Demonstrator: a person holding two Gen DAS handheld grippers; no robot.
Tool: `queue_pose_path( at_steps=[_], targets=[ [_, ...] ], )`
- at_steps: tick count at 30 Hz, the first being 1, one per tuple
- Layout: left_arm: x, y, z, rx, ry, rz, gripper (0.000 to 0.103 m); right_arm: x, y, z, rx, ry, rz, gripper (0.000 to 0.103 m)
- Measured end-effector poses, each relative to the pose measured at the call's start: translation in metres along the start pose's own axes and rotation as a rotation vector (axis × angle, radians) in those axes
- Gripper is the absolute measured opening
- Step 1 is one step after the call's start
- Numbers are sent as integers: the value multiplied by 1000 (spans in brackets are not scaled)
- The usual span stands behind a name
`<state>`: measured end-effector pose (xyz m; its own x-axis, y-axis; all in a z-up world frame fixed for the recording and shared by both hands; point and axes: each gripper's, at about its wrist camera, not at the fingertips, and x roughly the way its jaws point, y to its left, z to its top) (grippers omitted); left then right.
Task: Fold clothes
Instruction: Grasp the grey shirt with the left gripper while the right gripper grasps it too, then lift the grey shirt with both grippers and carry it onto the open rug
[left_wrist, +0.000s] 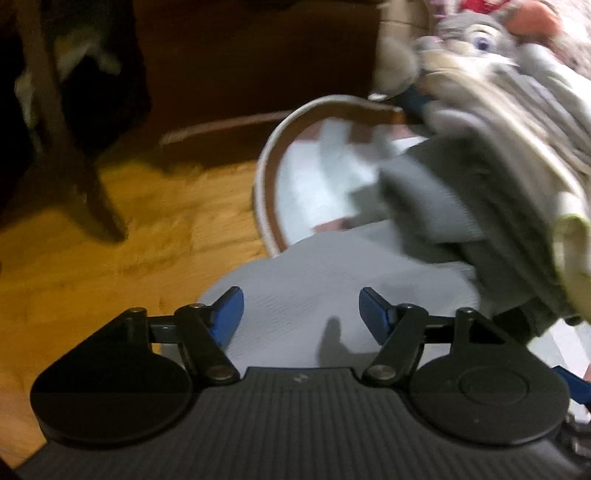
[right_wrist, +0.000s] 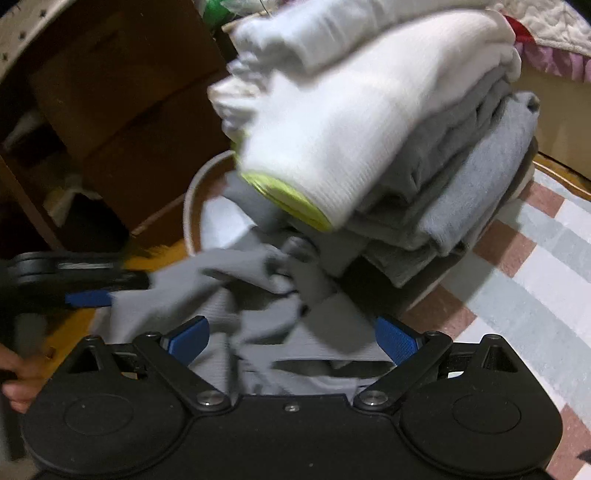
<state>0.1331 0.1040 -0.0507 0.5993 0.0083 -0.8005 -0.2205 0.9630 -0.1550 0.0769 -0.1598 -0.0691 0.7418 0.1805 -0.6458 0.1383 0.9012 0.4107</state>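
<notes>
A light grey garment lies crumpled on a round table, spilling over its near edge. My left gripper hangs open just above it with nothing between its blue fingertips. In the right wrist view the same grey garment is bunched up between the wide-apart fingers of my right gripper, which is open. A stack of folded grey clothes stands behind it, topped by a white knit piece with a yellow-green cuff. The left gripper shows at the left, held by a hand.
The round table has a white and brown rim and a checked cloth. A grey plush toy lies beyond the stack. Left of the table are a yellow wooden floor, dark chair legs and brown boxes.
</notes>
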Motion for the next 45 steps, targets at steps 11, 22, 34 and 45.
queue_pose_path(
  at_steps=[11, 22, 34, 45],
  targets=[
    [41, 44, -14, -306, 169, -155, 85, 67, -37, -51, 426, -82, 42, 99],
    [75, 40, -37, -546, 343, -616, 34, 83, -16, -36, 553, -40, 421, 23],
    [-58, -32, -63, -96, 166, -895, 34, -79, -43, -29, 411, -217, 499, 22],
    [-140, -72, -105, 12, 98, -1082, 34, -202, -52, -21, 340, -248, 399, 22]
  ],
)
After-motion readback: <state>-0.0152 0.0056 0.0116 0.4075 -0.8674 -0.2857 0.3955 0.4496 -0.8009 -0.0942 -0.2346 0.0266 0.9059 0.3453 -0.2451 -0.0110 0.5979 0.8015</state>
